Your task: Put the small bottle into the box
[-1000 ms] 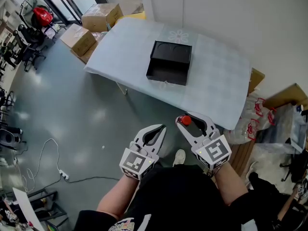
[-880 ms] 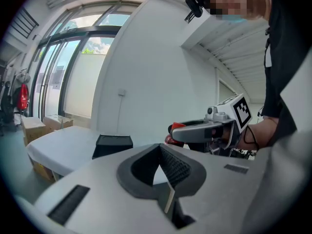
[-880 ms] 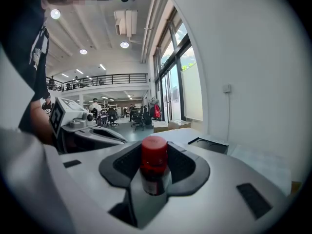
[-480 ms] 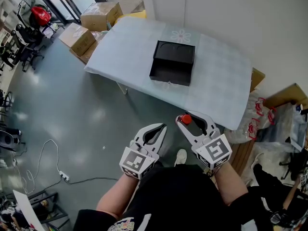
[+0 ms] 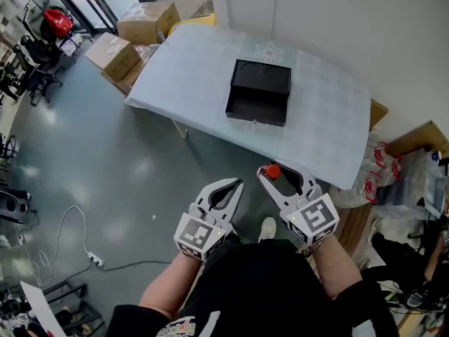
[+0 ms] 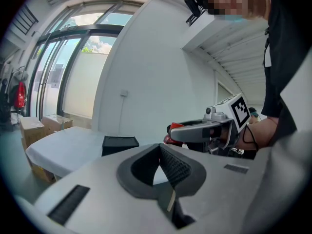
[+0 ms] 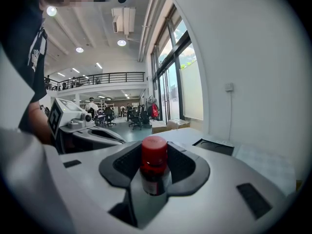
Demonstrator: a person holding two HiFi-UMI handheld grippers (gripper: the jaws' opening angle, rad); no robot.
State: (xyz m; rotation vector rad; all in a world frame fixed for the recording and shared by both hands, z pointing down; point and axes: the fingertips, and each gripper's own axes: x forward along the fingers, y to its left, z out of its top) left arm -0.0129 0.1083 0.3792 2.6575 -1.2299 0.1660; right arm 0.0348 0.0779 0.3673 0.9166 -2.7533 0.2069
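A small dark bottle with a red cap (image 7: 154,165) stands upright between the jaws of my right gripper (image 7: 155,172), which is shut on it; its red cap (image 5: 272,172) shows in the head view. My right gripper (image 5: 279,177) is held over the floor, short of the table's near edge. My left gripper (image 5: 229,191) is beside it, shut and empty (image 6: 163,177). The open black box (image 5: 258,92) lies on the light blue table (image 5: 189,69), far ahead of both grippers. The same box (image 6: 120,145) appears beyond the left jaws.
Cardboard boxes (image 5: 133,30) are stacked on the floor at the table's far left. Plastic bags (image 5: 372,177) and cardboard lie right of the table against the white wall. A cable and power strip (image 5: 91,257) lie on the grey floor at the left.
The table and box have shifted slightly right and down in the head view. Both grippers keep their pose, and the bottle stays held.
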